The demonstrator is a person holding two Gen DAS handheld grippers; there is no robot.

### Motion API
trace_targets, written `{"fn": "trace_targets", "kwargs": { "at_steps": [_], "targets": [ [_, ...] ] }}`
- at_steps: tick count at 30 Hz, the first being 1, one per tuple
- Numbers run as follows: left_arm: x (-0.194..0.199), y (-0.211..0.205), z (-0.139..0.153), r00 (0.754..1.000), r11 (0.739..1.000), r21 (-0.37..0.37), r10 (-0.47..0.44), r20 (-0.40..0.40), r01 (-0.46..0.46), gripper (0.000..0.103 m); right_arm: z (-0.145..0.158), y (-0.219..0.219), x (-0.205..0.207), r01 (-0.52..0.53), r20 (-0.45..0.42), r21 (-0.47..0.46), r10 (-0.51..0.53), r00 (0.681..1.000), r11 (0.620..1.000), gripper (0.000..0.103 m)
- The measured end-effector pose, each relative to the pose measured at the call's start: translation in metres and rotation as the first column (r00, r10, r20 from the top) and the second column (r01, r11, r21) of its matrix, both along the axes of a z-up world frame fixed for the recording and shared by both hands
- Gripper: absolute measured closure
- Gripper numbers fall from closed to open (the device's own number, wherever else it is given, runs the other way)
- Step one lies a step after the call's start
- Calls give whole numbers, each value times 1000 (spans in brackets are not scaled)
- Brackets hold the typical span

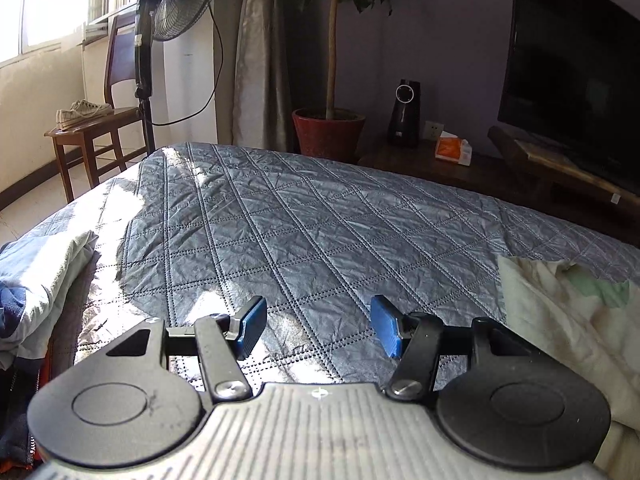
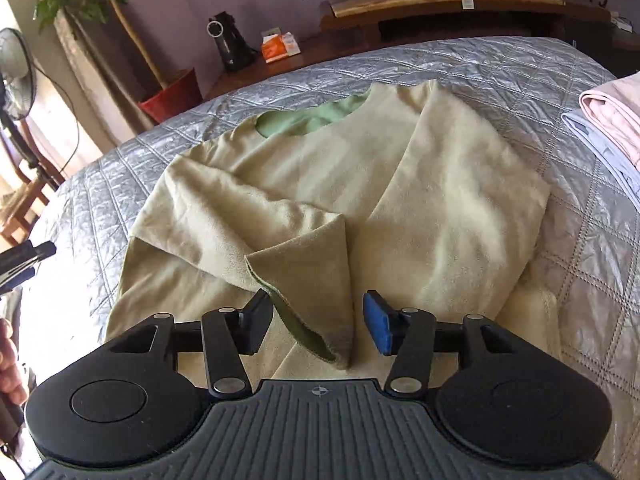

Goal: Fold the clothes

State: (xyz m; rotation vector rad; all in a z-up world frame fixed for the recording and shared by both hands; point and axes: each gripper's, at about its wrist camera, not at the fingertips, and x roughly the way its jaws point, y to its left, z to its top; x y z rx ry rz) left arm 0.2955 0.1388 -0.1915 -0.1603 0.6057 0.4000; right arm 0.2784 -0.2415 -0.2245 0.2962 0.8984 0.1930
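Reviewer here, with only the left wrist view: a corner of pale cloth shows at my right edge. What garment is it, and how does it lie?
Observer: A pale yellow-green top, spread on the quilted bedspread, its green-lined neck opening at the far end.
Operator: Where is the right gripper?
Observer: The right gripper is at the near sleeve cuff, which lies between its open fingers, unclamped.
Operator: Anything folded already?
Observer: Yes, a pink folded garment lies on a pale lavender one at the bed's right side.
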Motion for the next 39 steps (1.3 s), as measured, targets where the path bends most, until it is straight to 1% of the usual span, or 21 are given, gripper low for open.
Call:
{"fn": "trace_targets", "kwargs": {
  "at_steps": [2,3,4,5,7,9,10,12,13,16,19,20,21,22,23,26,29,32,36,39],
  "targets": [
    [0,0,0,1000,1000,-3,-1,-1,1,49,-1,-3,-1,31,14,-28,-30,999,999,49],
    [0,0,0,1000,1000,-3,-3,-1,3,49,-1,-4,1,40,24,-20,-39,999,999,49],
    [0,-1,0,1000,1000,-3,-6,-2,6,49,-1,-6,1,48,30,1,-48,998,999,47],
    [1,-2,0,1000,1000,-1,-11,-2,11,49,-2,-11,1,55,26,62,-56,998,997,47],
    [1,-3,0,1000,1000,1,-15,-3,15,49,-5,-18,1,86,11,146,-88,996,986,46],
    [1,-3,-1,1000,1000,2,-16,-3,16,49,-7,-27,0,135,7,181,-138,990,974,45],
    [1,-3,-1,1000,1000,2,-15,-3,15,49,-8,-31,0,158,6,178,-162,987,971,46],
    [1,-3,-1,1000,1000,2,-15,-3,15,49,-7,-27,-1,173,28,63,-175,984,983,48],
    [1,-4,-1,1000,1000,2,-15,-3,16,49,-6,-23,-1,148,37,32,-150,988,988,47],
    [1,-5,-2,1000,1000,6,-20,-3,20,49,-2,-8,1,70,55,-33,-68,996,997,46],
    [2,-5,-2,1000,1000,8,-21,-3,21,49,0,4,11,17,40,-87,-14,999,996,46],
    [2,-4,-2,1000,1000,6,-19,-4,19,49,0,5,15,9,31,-93,-6,1000,996,53],
    [2,-4,-2,1000,1000,5,-17,-5,17,49,1,3,17,6,26,-75,-4,1000,997,61],
    [2,-3,-2,1000,1000,2,-15,-5,15,49,4,2,20,2,23,-58,0,1000,998,83],
    [2,-2,-2,1000,1000,0,-11,-5,11,49,11,2,22,-9,27,-43,10,1000,999,101],
    [2,2,-1,1000,1000,-11,2,-4,-2,49,32,5,28,-43,44,3,43,998,999,101],
    [1,7,-1,1000,999,-29,15,-5,-15,49,70,24,51,-113,78,81,107,991,990,101],
    [1,11,0,1000,999,-44,30,-5,-30,49,115,56,92,-189,128,133,172,977,973,101],
    [1,15,-1,999,997,-70,33,-3,-33,49,186,118,146,-295,226,145,258,939,944,101],
    [1,17,0,1000,995,-94,15,8,-14,49,221,151,172,-332,284,148,282,917,931,101]
  ]
}}
